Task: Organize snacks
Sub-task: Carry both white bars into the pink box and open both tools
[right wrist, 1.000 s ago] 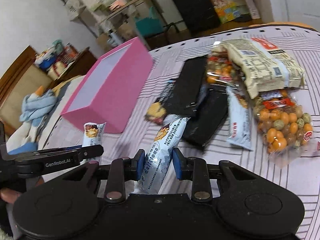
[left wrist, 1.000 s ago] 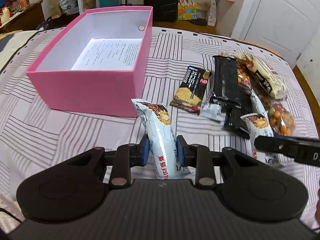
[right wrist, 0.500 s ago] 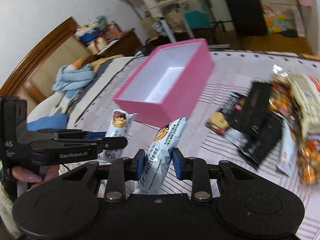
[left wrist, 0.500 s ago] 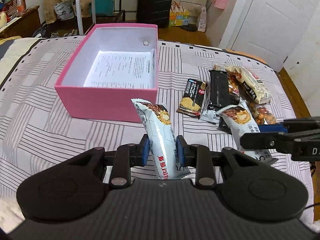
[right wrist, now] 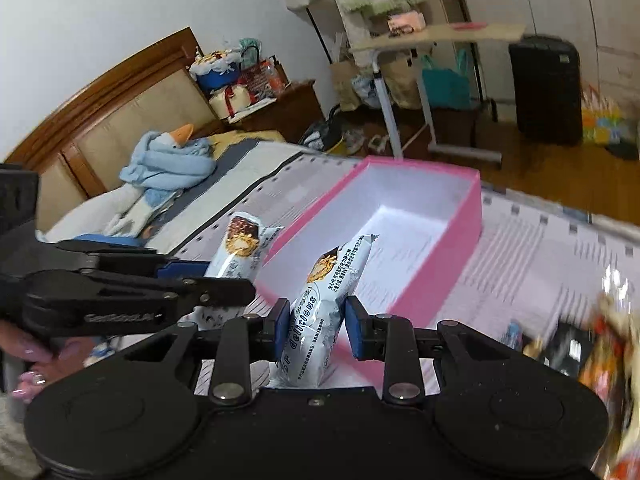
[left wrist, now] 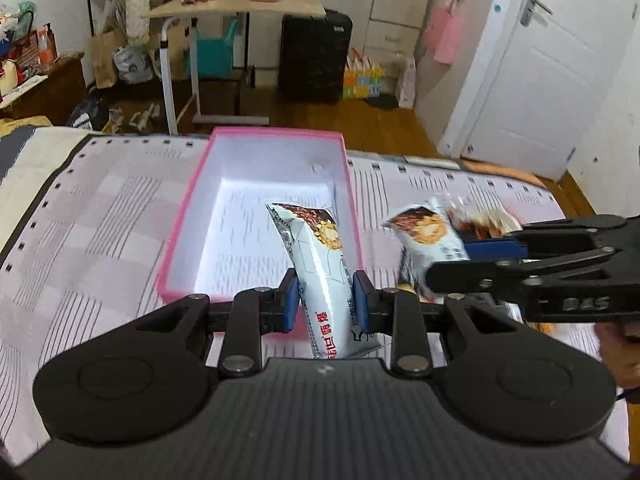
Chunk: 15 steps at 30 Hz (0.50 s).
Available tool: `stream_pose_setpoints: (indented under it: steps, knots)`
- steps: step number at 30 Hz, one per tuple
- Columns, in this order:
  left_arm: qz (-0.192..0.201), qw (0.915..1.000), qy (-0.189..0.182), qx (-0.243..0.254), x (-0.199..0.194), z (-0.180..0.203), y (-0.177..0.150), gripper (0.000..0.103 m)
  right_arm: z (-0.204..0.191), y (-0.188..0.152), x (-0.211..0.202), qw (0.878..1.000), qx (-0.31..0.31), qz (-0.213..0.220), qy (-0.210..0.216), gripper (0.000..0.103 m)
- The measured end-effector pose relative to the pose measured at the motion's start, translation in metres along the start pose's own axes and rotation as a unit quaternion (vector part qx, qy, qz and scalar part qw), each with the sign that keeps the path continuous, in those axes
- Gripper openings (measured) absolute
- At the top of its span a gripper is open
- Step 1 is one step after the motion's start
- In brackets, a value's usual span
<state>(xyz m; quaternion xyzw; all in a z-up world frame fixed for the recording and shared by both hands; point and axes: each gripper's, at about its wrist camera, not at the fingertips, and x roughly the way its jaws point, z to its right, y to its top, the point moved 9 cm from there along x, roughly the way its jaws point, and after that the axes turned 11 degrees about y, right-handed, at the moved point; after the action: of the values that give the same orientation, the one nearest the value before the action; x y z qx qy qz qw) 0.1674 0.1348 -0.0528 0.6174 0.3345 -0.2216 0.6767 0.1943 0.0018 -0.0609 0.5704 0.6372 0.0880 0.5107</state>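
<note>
My left gripper [left wrist: 325, 299] is shut on a white snack packet [left wrist: 320, 264] and holds it above the near end of the open pink box [left wrist: 182, 216]. My right gripper [right wrist: 316, 326] is shut on a second white snack packet [right wrist: 326, 296], raised near the pink box's [right wrist: 466, 216] near corner. The box holds only a printed sheet. In the left wrist view the right gripper [left wrist: 460, 256] shows at the right with its packet [left wrist: 430, 234]. In the right wrist view the left gripper [right wrist: 208, 270] shows at the left with its packet [right wrist: 240, 248].
The box sits on a striped bedspread [left wrist: 100, 216]. Other snack packets [right wrist: 600, 344] lie blurred at the right. A blue plush goose [right wrist: 160, 168] lies near the headboard. A side table [left wrist: 236, 12], a black suitcase [left wrist: 316, 60] and a white door [left wrist: 532, 68] stand beyond the bed.
Both grippers have lifted with their packets and moved toward the pink box. The left packet now hangs over the box's near end. The snack pile has slid out to the right.
</note>
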Motion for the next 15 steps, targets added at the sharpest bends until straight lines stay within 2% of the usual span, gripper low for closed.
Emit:
stream_pose_setpoints:
  steps: [3, 7, 10, 12, 15]
  knots:
    - [0.001, 1.0, 0.001, -0.008, 0.027, -0.003, 0.013, 0.027, 0.019, 0.02, 0.029, 1.0, -0.025, 0.003, -0.016, 0.035]
    - [0.009, 0.9994, -0.003, -0.032, 0.082, -0.015, 0.035, 0.027, 0.042, 0.04, 0.071, 0.996, -0.08, -0.015, -0.047, 0.035]
    - [-0.001, 0.9983, -0.014, -0.057, 0.124, -0.025, 0.044, 0.027, 0.059, 0.05, 0.096, 0.993, -0.092, -0.032, -0.062, 0.034]
    - [-0.016, 0.9965, -0.024, -0.079, 0.156, -0.032, 0.047, 0.027, 0.068, 0.056, 0.11, 0.988, -0.126, -0.047, -0.082, 0.034]
    - [-0.033, 0.9947, -0.031, -0.092, 0.189, -0.036, 0.047, 0.027, 0.082, 0.06, 0.133, 0.982, -0.147, -0.077, -0.088, 0.034]
